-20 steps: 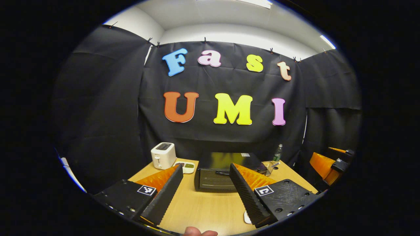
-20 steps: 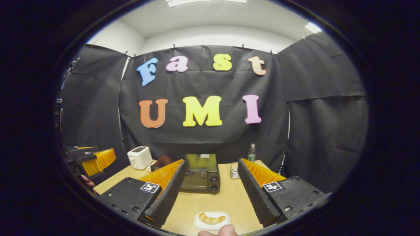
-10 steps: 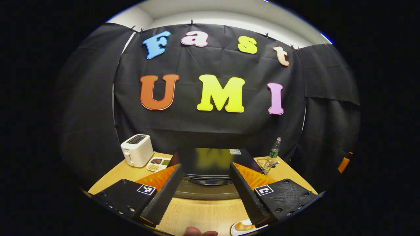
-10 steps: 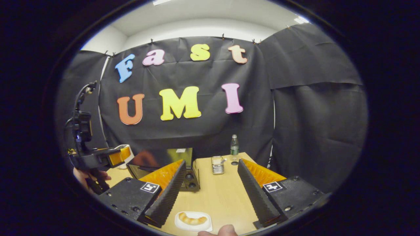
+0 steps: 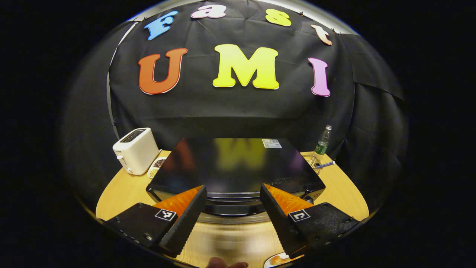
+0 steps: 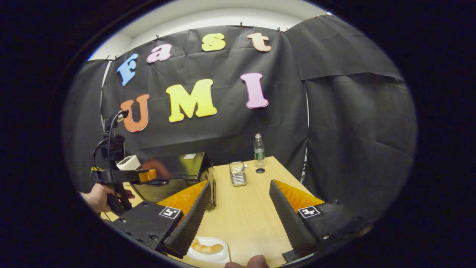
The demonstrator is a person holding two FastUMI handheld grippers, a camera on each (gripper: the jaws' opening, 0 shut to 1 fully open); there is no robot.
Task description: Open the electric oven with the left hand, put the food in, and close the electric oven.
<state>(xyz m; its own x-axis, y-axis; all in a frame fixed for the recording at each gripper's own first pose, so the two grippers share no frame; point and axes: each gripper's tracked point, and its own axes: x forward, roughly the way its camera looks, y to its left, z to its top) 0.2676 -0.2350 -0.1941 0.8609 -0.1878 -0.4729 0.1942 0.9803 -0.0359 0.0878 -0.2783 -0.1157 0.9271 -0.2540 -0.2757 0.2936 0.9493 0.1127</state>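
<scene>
Black cloth hangs behind a wooden table [image 6: 249, 212] in the booth. On the table, the oven [image 5: 238, 167] stands near the middle, black and glossy on top, its door shut as far as the left gripper view shows. In that view the left gripper [image 5: 232, 216] hangs just before the oven's upper front edge, fingers spread wide to either side of the handle [image 5: 232, 211] and pressing on nothing; whether they touch the oven cannot be told. A white toaster [image 5: 135, 150] sits to the oven's left, with a small dish [image 5: 157, 166] of dark bits between the two. To the oven's right stand a bottle [image 5: 322, 140] and a little wire basket [image 5: 316, 163]. In the right gripper view the right gripper [image 6: 240, 212] is held above the bare table near its front edge, fingers likewise wide apart and empty. Just below its left finger lies a white plate [image 6: 208, 253] with the food [image 6: 206, 247], a pale curved pastry, well apart from the oven. Farther off on the left of this view, a hand [image 6: 98, 195] holds the left gripper up against the oven's front. A fingertip [image 6: 256, 261] shows at the bottom edge.
</scene>
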